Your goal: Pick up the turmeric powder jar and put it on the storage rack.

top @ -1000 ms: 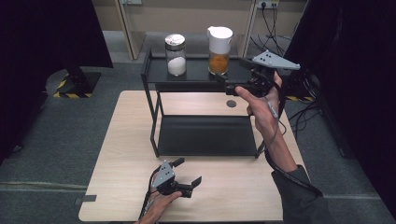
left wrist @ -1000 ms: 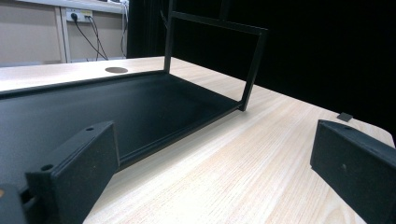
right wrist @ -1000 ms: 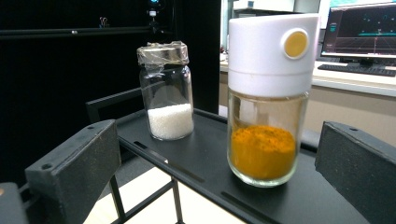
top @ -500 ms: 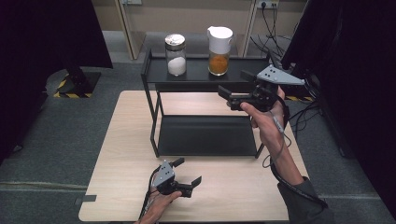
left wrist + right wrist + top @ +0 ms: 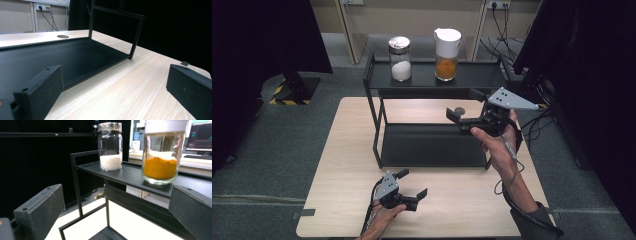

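Nearest the person, the left hand-held gripper [image 5: 408, 187] sits low on the pale wood-grain tabletop [image 5: 342, 200] at about six o'clock, jaws spread wide and holding nothing, looking across the matte black lower tray [image 5: 62, 57] of the rack [image 5: 374, 125]. Up and out at roughly two o'clock, the right hand-held gripper [image 5: 464, 107] is raised off the tabletop, jaws also gaping wide and empty, nose pointed toward the rack's upper shelf [image 5: 472, 75]. That's clearly the nearer one: in the right gripper view the jar of orange powder [image 5: 162, 155] stands dead ahead and slightly right, at about one o'clock, upright, long axis vertical, smooth clear glass with a white cap. It looks set for a side-on grasp, so the jaws need to straddle the round body. Farther back at eleven o'clock, well apart from it on the same thin black metal shelf, stands the jar of white grains [image 5: 110, 147], glass again, under a silvery lid.
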`<state>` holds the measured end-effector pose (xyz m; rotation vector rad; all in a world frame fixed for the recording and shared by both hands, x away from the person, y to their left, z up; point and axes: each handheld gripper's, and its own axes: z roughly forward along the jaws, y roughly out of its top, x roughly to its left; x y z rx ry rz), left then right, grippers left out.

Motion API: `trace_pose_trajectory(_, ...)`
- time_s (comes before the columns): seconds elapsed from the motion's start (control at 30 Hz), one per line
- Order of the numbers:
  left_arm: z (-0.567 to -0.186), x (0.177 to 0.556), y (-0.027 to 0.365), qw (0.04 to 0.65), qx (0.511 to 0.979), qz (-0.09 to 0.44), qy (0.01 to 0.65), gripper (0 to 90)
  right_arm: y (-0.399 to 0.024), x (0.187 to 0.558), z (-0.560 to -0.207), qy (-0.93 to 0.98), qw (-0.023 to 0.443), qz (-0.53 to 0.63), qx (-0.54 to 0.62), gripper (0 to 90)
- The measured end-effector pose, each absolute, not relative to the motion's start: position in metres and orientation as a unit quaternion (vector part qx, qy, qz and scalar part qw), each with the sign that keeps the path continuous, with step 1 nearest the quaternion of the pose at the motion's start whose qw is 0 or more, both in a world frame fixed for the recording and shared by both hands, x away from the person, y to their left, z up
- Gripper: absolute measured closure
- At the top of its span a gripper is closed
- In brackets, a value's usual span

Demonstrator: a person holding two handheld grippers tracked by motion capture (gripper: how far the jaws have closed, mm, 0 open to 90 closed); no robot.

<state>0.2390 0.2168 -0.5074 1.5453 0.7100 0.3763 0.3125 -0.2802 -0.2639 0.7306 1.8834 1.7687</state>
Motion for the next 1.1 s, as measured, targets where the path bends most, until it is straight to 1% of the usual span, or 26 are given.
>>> trace_pose_trajectory(0.13, -0.507, 0.239, 0.217, 0.643, 0.679, 0.165, 0.312, 0.3, -0.284, 0.311, -0.272, 0.682, 0.221, 0.645, 0.266, 0.5)
trace_pose_trajectory(0.17, -0.507, 0.239, 0.217, 0.643, 0.679, 0.165, 0.312, 0.3, -0.287, 0.312, -0.278, 0.681, 0.208, 0.65, 0.265, 0.5)
trace_pose_trajectory(0.3, -0.507, 0.239, 0.217, 0.644, 0.678, 0.167, 0.312, 0.3, -0.291, 0.31, -0.286, 0.685, 0.203, 0.648, 0.266, 0.5)
trace_pose_trajectory(0.9, -0.507, 0.239, 0.217, 0.643, 0.677, 0.171, 0.316, 0.3, -0.293, 0.289, -0.321, 0.688, 0.19, 0.651, 0.259, 0.5)
trace_pose_trajectory(0.93, -0.507, 0.239, 0.217, 0.642, 0.677, 0.17, 0.316, 0.3, -0.293, 0.285, -0.327, 0.689, 0.196, 0.649, 0.256, 0.5)
trace_pose_trajectory(1.1, -0.507, 0.239, 0.218, 0.643, 0.677, 0.172, 0.316, 0.4, -0.297, 0.277, -0.344, 0.69, 0.19, 0.648, 0.261, 0.5)
